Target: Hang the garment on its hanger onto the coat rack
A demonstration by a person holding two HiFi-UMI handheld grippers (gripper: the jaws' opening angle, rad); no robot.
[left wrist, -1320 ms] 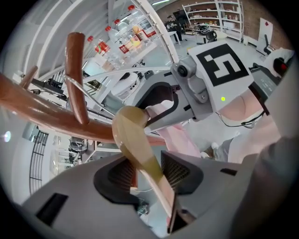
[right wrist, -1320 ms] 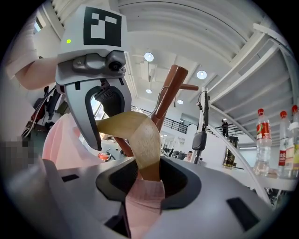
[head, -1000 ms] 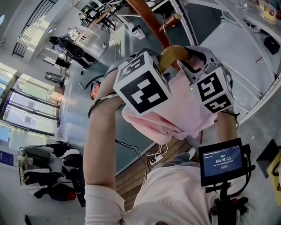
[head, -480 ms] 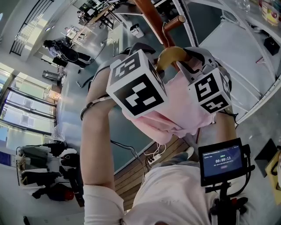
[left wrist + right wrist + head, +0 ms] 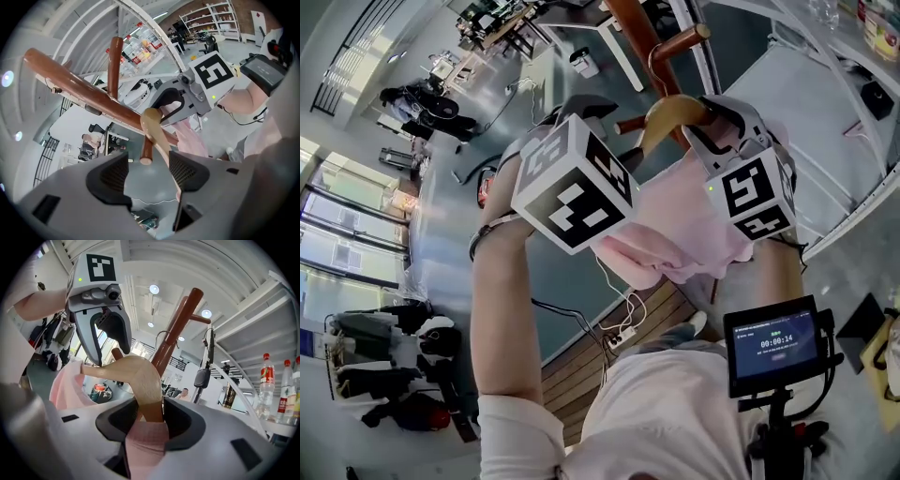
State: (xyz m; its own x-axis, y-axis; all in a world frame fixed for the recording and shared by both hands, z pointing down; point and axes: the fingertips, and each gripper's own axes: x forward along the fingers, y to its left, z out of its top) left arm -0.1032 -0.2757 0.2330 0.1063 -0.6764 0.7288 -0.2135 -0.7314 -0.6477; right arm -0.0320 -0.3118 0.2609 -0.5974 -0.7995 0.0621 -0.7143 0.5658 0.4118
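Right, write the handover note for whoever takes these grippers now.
Left gripper: fingers open, holding nothing; one end of the hanger sits just ahead of them.
Right gripper: shut on the hanger, with the pink garment draped over it.
Done: the garment is on the hanger, held up against the coat rack beside its pegs.
Left: I can't tell if the hook has caught a peg. Seat it, then let go.

Head view from above; gripper views face each other (close range), share hanger (image 5: 136, 373).
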